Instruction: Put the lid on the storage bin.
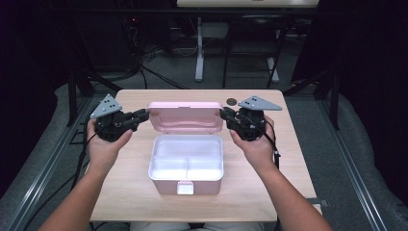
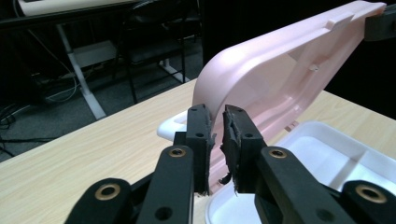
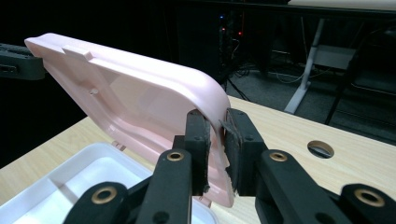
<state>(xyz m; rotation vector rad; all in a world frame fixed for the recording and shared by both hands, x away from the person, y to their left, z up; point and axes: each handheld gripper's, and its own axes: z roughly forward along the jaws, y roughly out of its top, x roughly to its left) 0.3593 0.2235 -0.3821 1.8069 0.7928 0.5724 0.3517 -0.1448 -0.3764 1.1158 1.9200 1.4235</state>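
A pink lunch box [image 1: 186, 183] with a white divided inner tray [image 1: 186, 159] stands in the middle of the table. Its pink lid [image 1: 184, 115] is raised, tilted back on its hinge. My left gripper [image 1: 146, 113] is shut on the lid's left edge [image 2: 217, 109]. At the opposite side my right gripper [image 1: 222, 113] is shut on the lid's right edge [image 3: 215, 109]. The left gripper view shows the pads [image 2: 200, 135] pinching the pink rim, with the white tray [image 2: 336, 154] below. The right gripper view shows the lid [image 3: 140, 98] leaning over the tray [image 3: 88, 177].
The box rests on a light wooden table [image 1: 134, 192] with a round cable hole [image 1: 232, 101] at the back right. Behind the table stand desk legs [image 1: 199, 53] and cables on a dark floor. Metal rails run along both sides.
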